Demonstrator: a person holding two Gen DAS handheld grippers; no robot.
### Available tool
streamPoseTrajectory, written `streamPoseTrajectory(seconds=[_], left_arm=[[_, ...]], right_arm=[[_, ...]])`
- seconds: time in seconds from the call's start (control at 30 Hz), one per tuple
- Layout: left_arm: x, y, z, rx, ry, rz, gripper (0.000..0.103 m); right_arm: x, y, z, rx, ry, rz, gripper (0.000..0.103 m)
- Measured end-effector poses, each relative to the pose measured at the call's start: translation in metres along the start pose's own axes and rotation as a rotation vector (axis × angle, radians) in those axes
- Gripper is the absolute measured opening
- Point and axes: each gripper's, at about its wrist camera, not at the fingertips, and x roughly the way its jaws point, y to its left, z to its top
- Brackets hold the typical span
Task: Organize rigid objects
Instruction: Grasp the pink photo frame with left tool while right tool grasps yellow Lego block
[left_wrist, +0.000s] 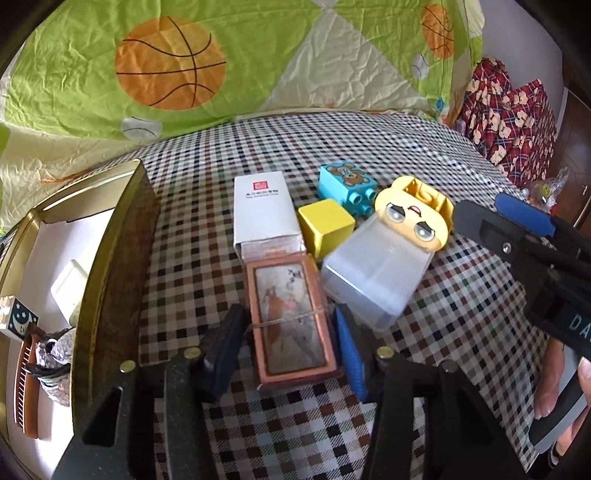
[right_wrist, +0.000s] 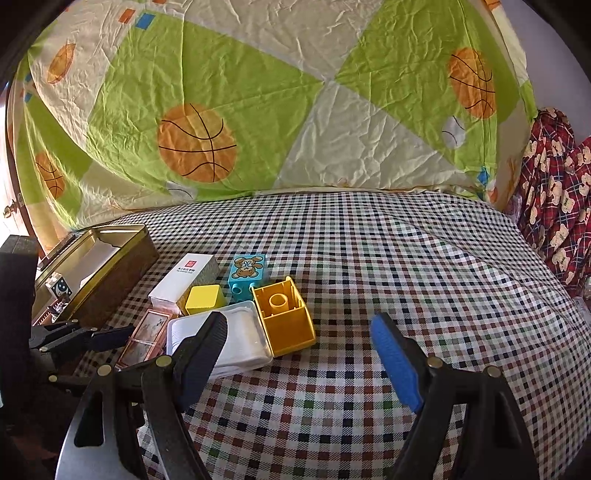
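Left gripper (left_wrist: 291, 332) set around a pink picture-front box (left_wrist: 291, 317), one pad on each long side; actual contact impossible to tell. Just behind, a white carton (left_wrist: 264, 206); right of it a yellow cube (left_wrist: 325, 225), a clear plastic case (left_wrist: 373, 273), a yellow cartoon-face block (left_wrist: 413, 218) and a blue bear brick (left_wrist: 349, 186). Right gripper (right_wrist: 306, 354) spread wide, holding nothing, above the checkered cloth (right_wrist: 406, 266). Open tin (left_wrist: 122, 258) at left. Basketball-print quilt (right_wrist: 258, 110) behind.

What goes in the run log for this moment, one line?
left gripper: straddling pink framed card box, grip unconfirmed | right gripper: open, empty | tin box: open, left | yellow cube: on bed
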Motion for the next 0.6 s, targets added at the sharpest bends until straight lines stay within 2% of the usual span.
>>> streamPoseTrajectory(seconds=[0.13, 0.37, 0.5, 0.6], left_arm=[[-0.008, 0.008, -0.001, -0.039, -0.044, -0.01, 0.047], [-0.021, 0.012, -0.001, -0.063, -0.123, 0.034, 0.047], [-0.024, 0.018, 0.0, -0.089, -0.142, 0.035, 0.047], [-0.022, 0.019, 0.0, -0.092, -0.135, 0.029, 0.047]], right_arm=[[0.004, -0.005, 0.003, 0.007, 0.002, -0.007, 0.082], [0.023, -0.01, 0.01, 0.019, 0.056, -0.008, 0.082], [0.029, -0.004, 0.011, -0.008, 0.077, 0.026, 0.082], [0.035, 0.001, 0.011, -0.03, 0.107, 0.02, 0.082]])
